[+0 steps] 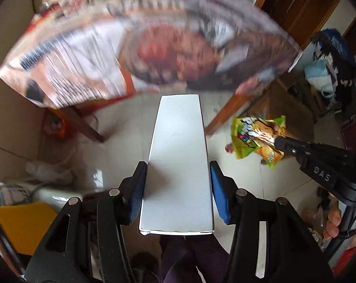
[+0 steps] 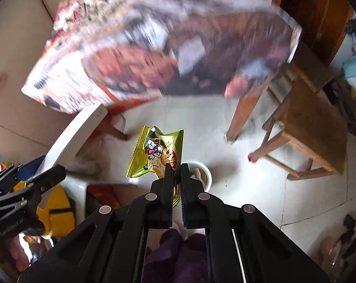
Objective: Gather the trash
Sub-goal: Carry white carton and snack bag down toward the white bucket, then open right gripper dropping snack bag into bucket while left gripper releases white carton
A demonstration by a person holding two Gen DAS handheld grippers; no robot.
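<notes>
My left gripper (image 1: 178, 165) is shut on a long flat white box (image 1: 178, 141), its blue pads pressed on the two long sides. The box points forward and down toward the tiled floor. To its right, my right gripper (image 1: 278, 141) pinches a crumpled green snack wrapper (image 1: 253, 136). In the right wrist view, the right gripper (image 2: 176, 167) is shut on the wrapper (image 2: 156, 151), which sticks up past the fingertips. Just beyond it on the floor stands a small white bin (image 2: 207, 172). At the left edge are the left gripper (image 2: 36, 172) and the white box (image 2: 76, 132).
A table under a patterned cloth (image 2: 154, 47) fills the upper view, blurred, its wooden leg (image 2: 244, 113) on the floor. A wooden stool (image 2: 312, 122) stands to the right. Yellow items (image 1: 20, 224) and clutter lie at lower left. A person's hand (image 1: 336, 221) grips the right tool.
</notes>
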